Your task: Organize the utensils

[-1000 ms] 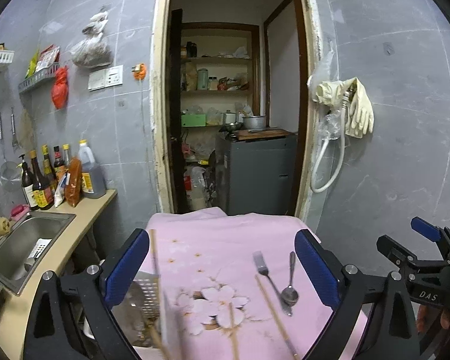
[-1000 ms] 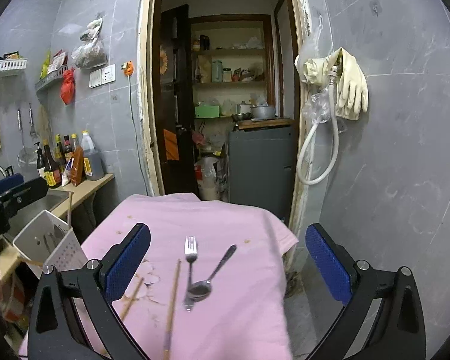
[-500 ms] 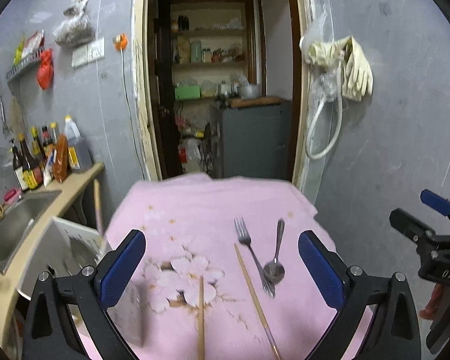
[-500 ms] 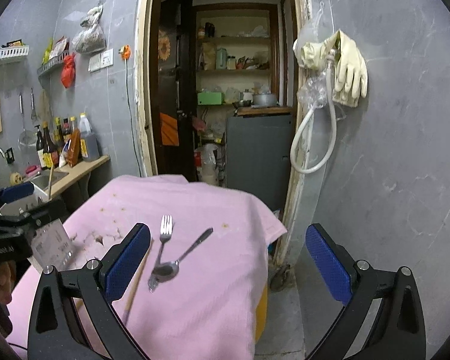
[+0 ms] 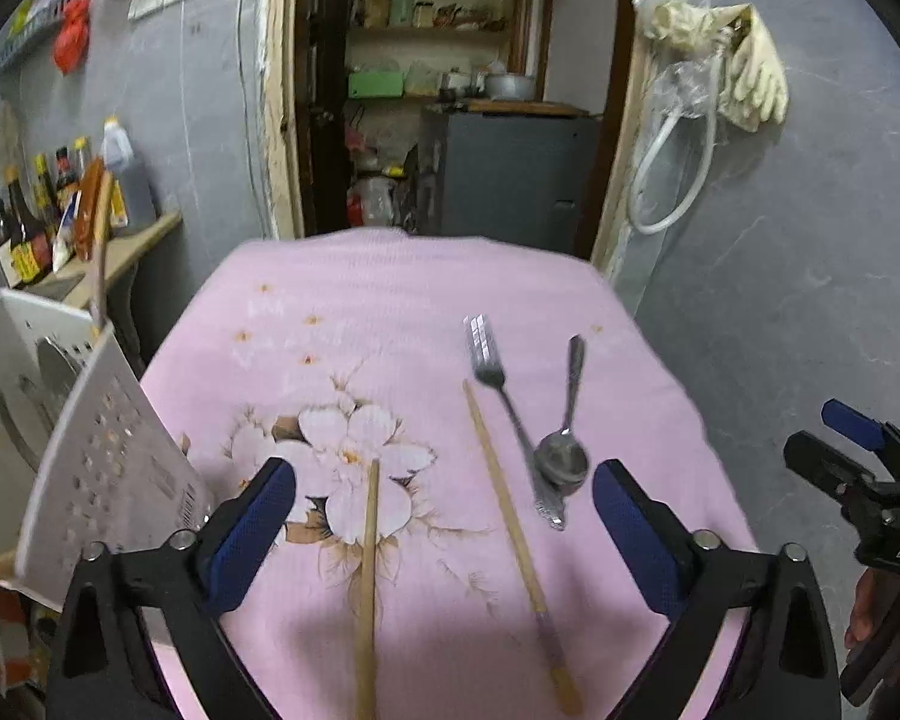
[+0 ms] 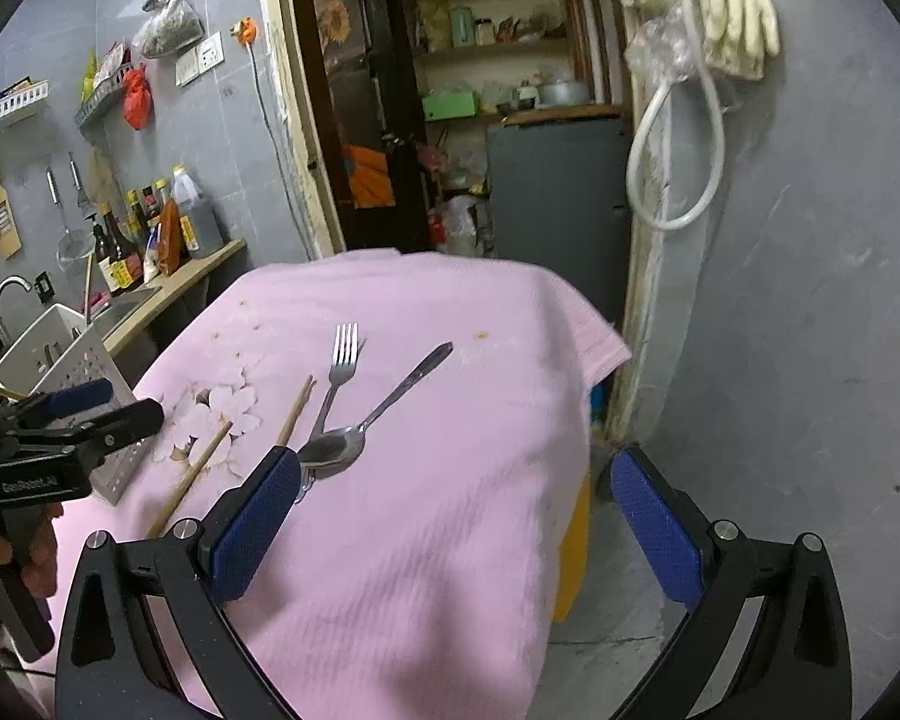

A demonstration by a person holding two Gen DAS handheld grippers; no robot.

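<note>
A metal fork [image 5: 498,384] [image 6: 337,372] and a metal spoon [image 5: 564,450] [image 6: 354,438] lie on the pink flowered cloth [image 5: 390,312] [image 6: 450,510], the spoon bowl over the fork handle. Two wooden chopsticks [image 5: 367,570] [image 5: 510,516] [image 6: 192,480] lie left of them. A white perforated utensil holder [image 5: 90,450] [image 6: 60,360] stands at the cloth's left edge with a chopstick in it. My left gripper [image 5: 444,516] is open and empty above the chopsticks. My right gripper [image 6: 456,516] is open and empty, its left finger by the spoon bowl.
A counter with a sink [image 6: 126,306] and sauce bottles [image 5: 36,222] runs along the left wall. A doorway [image 5: 450,90] with shelves and a grey cabinet [image 6: 558,192] lies beyond the cloth. Rubber gloves and a hose [image 6: 690,90] hang on the right wall.
Both grippers have moved closer to the cloth and tilted down. The utensil holder now sits further left in the left wrist view. The right gripper has come close to the spoon.
</note>
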